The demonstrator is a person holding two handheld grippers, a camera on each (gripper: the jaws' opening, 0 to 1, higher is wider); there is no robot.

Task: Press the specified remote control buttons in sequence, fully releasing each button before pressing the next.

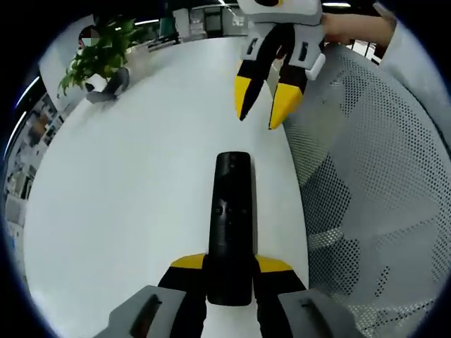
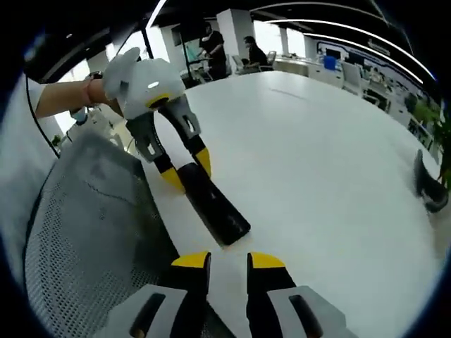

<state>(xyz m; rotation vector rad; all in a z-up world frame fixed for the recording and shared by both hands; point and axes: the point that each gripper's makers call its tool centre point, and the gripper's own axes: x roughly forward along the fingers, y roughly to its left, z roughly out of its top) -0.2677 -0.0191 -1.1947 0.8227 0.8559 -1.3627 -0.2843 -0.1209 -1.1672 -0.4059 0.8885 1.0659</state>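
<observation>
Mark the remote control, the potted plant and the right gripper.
remote control (image 1: 231, 218), left gripper view, middle of its button face
potted plant (image 1: 102, 53), left gripper view, its leaves
right gripper (image 2: 227, 262), right gripper view, between its yellow tips

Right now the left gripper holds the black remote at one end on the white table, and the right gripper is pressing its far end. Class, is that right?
Not quite. The left gripper does hold the black remote on the white table, but the right gripper hangs open above and beyond its far end, touching nothing; the left gripper view shows this.

black slim remote control (image 1: 230, 225), flat on white table (image 1: 127, 211), near its edge
</observation>
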